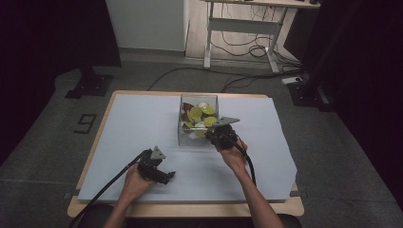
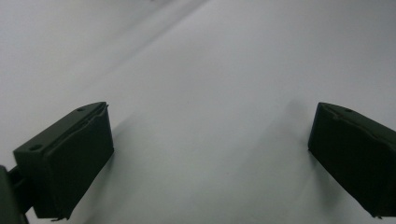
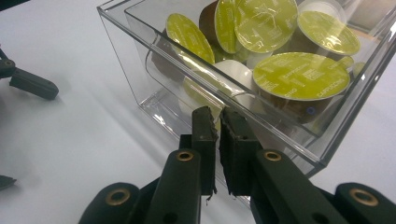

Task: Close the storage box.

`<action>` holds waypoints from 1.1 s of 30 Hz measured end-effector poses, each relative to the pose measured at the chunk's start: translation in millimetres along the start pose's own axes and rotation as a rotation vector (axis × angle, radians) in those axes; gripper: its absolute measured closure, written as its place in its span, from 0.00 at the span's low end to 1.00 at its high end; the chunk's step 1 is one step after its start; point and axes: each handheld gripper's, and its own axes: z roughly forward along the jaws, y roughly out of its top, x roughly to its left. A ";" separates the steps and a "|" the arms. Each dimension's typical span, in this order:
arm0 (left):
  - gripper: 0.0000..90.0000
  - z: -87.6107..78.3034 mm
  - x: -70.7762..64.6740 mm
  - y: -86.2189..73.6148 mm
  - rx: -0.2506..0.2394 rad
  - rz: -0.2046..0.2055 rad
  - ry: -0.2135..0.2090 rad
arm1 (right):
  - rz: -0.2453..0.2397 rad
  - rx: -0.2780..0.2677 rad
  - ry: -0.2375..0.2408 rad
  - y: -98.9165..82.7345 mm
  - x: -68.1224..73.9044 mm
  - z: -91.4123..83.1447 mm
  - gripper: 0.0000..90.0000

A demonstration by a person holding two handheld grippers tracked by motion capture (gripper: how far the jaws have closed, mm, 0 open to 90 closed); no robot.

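Clear plastic box (image 3: 140,70) of coffee capsules (image 3: 301,77), right hand-held gripper (image 3: 218,122) closed beside it

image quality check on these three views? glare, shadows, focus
High view: dim, dark surroundings, the white sheet evenly lit. Left gripper view: soft and low in contrast, faint shadows beside the left gripper on the sheet. Right gripper view: sharpest; glare streaks on the clear box walls and sheen on the green capsule lids; the right gripper is sharp too.
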 end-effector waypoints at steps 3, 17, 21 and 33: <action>0.00 0.0 0.0 -0.1 0.000 0.000 0.000 | 0.009 -0.007 -0.003 -0.7 0.4 0.3 0.93; 0.00 0.0 0.2 -0.5 0.002 0.002 -0.005 | 0.028 -0.018 -0.016 -2.1 2.1 1.3 0.93; 0.00 -2.1 0.4 -2.3 0.002 0.010 -0.002 | 0.012 -0.006 -0.005 -1.8 2.0 -0.1 0.87; 0.00 -4.4 2.9 -6.3 0.001 0.003 -0.016 | -0.034 0.046 0.015 -1.2 8.9 -7.9 0.58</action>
